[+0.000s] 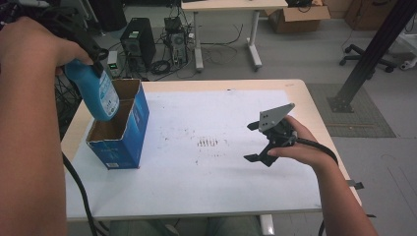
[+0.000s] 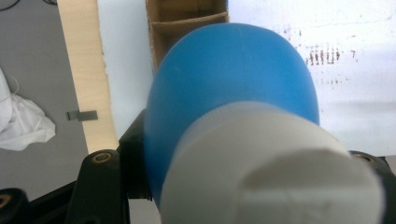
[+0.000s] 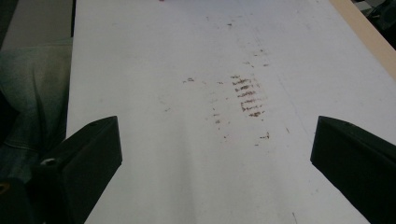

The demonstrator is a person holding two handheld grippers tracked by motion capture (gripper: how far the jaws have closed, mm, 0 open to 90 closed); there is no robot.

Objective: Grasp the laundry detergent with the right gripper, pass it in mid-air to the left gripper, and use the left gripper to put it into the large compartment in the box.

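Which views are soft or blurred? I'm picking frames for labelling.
Left gripper view: the blue bottle and its white cap sit too close to the lens and look soft. Right gripper view: the brown marks read clearly. High view: evenly lit, the blue box slightly grainy.

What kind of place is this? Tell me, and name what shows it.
Probably a lab or office workroom: desktop computer towers with tangled cables on the floor, a rolling office chair, and a second desk behind.

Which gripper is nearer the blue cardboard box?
Left. The left gripper holds a blue plastic bottle right over the blue cardboard box; the right gripper rests across the table.
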